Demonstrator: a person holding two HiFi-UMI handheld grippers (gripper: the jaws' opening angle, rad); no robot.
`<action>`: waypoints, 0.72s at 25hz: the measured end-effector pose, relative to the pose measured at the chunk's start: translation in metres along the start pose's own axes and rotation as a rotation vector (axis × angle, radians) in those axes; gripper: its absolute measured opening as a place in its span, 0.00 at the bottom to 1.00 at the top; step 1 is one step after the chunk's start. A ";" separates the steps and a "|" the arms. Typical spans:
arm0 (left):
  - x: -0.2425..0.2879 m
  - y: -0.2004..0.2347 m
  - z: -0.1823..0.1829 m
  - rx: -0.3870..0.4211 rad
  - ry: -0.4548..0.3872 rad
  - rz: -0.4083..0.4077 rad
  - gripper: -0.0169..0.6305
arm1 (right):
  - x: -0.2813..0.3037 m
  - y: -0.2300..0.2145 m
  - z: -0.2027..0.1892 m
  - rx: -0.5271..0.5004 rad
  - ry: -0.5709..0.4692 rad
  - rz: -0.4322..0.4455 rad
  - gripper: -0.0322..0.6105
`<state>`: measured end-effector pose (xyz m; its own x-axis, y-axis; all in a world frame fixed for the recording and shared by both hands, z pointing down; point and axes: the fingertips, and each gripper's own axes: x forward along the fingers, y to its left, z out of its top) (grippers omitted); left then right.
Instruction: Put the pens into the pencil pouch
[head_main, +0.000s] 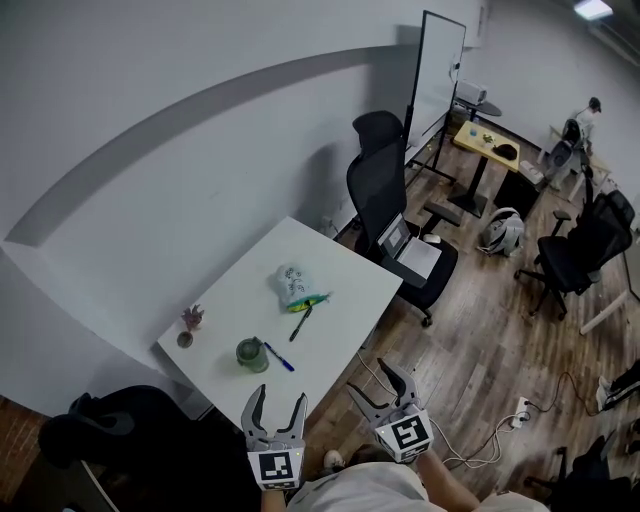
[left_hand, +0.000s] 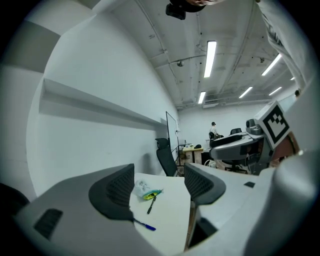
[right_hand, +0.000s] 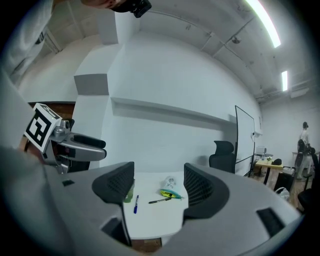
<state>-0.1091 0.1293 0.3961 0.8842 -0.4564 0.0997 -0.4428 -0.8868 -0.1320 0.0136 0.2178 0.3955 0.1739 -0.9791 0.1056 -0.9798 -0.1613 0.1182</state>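
On the counter the pencil pouch lies w/ a black pen just beside it, blue pen by the green cup. Your left tongs & right tongs hover short of the counter, both wide, empty.

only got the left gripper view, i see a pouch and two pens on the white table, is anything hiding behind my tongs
Observer: Yes. The head view shows a green cup right beside the blue pen, at the pen's end nearer you.
Operator: anything further left than that
Observer: A small plant stands left of the cup in the head view, apart from it.
Operator: are the right tongs free
Observer: The right gripper view shows the right tongs open and holding nothing.
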 end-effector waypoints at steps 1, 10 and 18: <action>0.005 0.003 -0.001 0.002 0.004 -0.002 0.51 | 0.005 -0.003 0.000 -0.001 0.001 -0.004 0.53; 0.048 0.019 -0.007 -0.014 0.010 0.000 0.55 | 0.048 -0.026 -0.009 0.014 0.011 0.002 0.56; 0.103 0.033 -0.007 -0.017 0.029 0.039 0.54 | 0.103 -0.063 -0.010 0.002 0.013 0.058 0.56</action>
<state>-0.0336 0.0527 0.4091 0.8617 -0.4921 0.1235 -0.4793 -0.8694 -0.1198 0.0945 0.1285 0.4086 0.1176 -0.9852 0.1247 -0.9885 -0.1041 0.1097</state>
